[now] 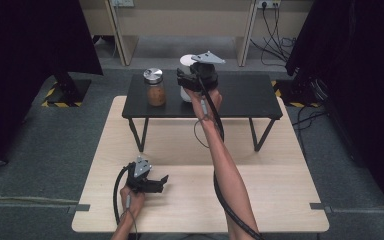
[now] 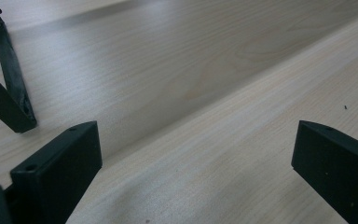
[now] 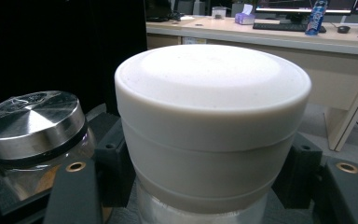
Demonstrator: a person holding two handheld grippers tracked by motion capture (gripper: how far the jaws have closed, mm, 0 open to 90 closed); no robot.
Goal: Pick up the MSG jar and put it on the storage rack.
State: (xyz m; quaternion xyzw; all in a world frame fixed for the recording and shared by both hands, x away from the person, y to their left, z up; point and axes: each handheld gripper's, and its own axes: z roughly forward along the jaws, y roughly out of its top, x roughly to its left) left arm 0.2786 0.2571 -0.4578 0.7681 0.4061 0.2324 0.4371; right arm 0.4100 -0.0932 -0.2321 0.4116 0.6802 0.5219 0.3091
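Observation:
A jar with a wide white lid (image 1: 185, 61) (image 3: 212, 107) stands on the small black stand (image 1: 245, 95). My right gripper (image 1: 186, 81) (image 3: 209, 177) reaches over the stand from the near side. It is shut on the white lid, one jaw pressed against each side. Just left of it stands a glass jar (image 1: 155, 87) (image 3: 32, 126) with a shiny metal lid and brown contents, untouched. My left gripper (image 1: 159, 182) (image 2: 196, 154) lies low on the wooden table (image 1: 260, 200), near the front left. It is open, with bare wood between its fingers (image 2: 60, 163).
The black stand sits on thin legs (image 2: 9, 88) at the far half of the wooden table. Beyond it are a light desk (image 3: 279, 37) with a screen and bottle, floor cables (image 1: 275, 40), and dark curtains on both sides.

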